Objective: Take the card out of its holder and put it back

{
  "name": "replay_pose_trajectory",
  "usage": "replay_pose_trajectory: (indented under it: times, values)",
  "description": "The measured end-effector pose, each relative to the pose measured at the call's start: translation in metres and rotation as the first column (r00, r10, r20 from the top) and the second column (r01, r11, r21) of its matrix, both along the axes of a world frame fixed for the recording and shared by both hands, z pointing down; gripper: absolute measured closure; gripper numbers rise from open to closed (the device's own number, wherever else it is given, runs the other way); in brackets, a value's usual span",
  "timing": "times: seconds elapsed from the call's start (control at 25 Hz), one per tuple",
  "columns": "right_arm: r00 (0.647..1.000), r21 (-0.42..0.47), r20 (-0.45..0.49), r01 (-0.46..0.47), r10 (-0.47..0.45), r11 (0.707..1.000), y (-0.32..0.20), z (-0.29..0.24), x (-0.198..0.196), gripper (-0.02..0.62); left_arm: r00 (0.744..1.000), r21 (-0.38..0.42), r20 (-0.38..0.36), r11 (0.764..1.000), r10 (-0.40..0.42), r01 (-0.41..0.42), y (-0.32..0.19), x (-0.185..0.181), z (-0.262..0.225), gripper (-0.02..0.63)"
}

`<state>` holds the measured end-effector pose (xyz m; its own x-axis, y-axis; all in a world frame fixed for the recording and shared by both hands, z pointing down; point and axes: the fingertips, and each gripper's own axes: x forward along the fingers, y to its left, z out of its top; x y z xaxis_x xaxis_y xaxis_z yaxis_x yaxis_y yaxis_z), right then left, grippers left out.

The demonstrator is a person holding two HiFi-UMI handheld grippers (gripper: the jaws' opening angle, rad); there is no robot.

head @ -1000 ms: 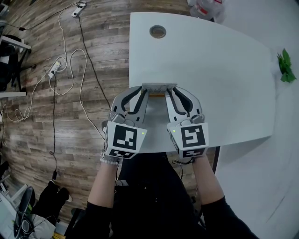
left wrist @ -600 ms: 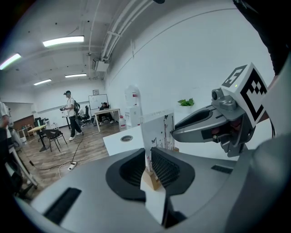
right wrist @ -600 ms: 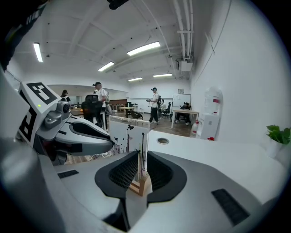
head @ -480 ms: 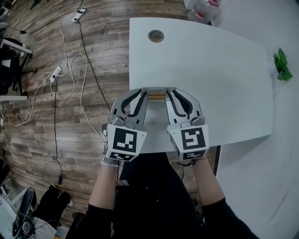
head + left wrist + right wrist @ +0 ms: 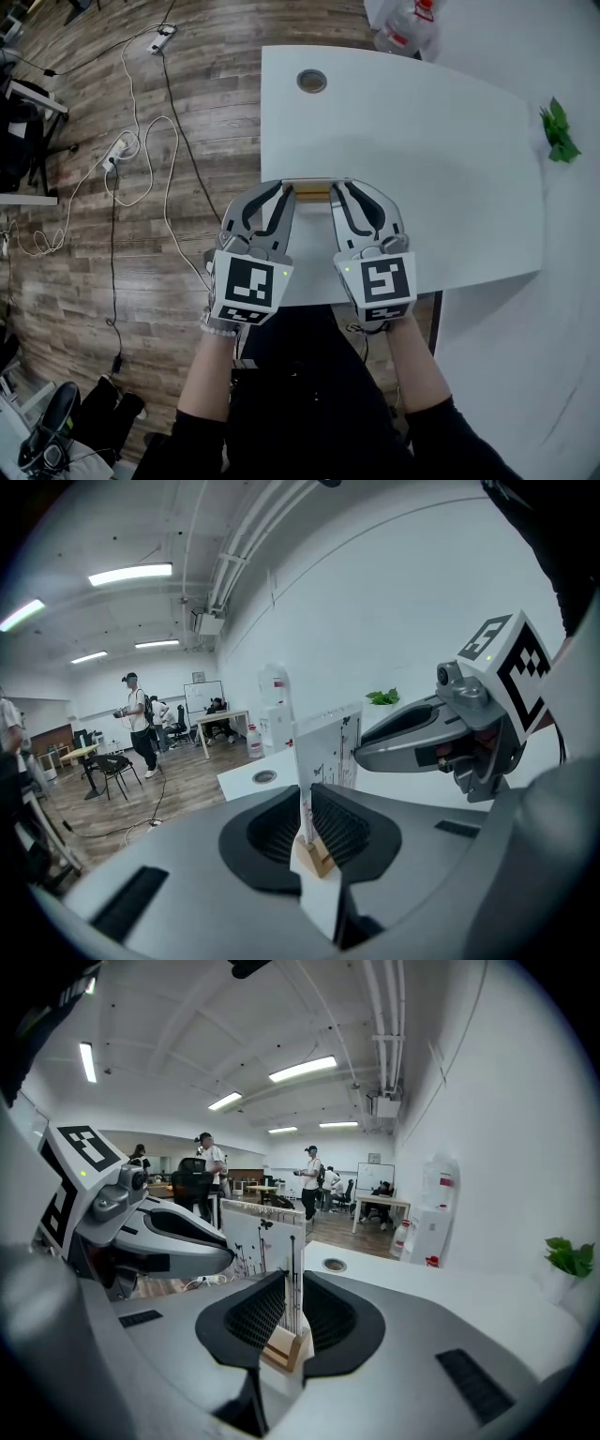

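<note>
A white card [image 5: 314,182] printed with black flowers and butterflies stands upright in a small wooden holder [image 5: 317,194] near the front edge of the white table [image 5: 431,169]. My left gripper [image 5: 286,187] is shut on the card's left end and my right gripper [image 5: 339,187] on its right end. In the left gripper view the card [image 5: 328,747] rises from the holder [image 5: 317,857] between the ribbed pads [image 5: 272,834]. The right gripper view shows the card [image 5: 267,1237] seated in the holder [image 5: 284,1349] the same way.
A round cable hole [image 5: 312,81] lies at the table's far left. A green plant [image 5: 559,131] sits at the right edge and a water bottle [image 5: 405,26] beyond the far edge. Cables [image 5: 131,141] trail over the wooden floor on the left. People stand in the background [image 5: 309,1180].
The card's top edge shows as a thinner strip than a second ago, closer over the holder. Both grippers stay at its two ends.
</note>
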<state>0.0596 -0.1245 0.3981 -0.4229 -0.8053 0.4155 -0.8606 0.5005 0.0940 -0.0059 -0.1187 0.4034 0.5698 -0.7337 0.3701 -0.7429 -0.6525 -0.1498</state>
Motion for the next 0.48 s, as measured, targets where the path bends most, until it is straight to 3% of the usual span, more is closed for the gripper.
replay_pose_trajectory:
  times: [0.48]
  values:
    - [1.0,0.062,0.016,-0.006,0.005,0.998,0.009,-0.047,-0.001,0.506,1.0,0.045,-0.002,0.999,0.004,-0.004,0.01,-0.002,-0.044,0.557]
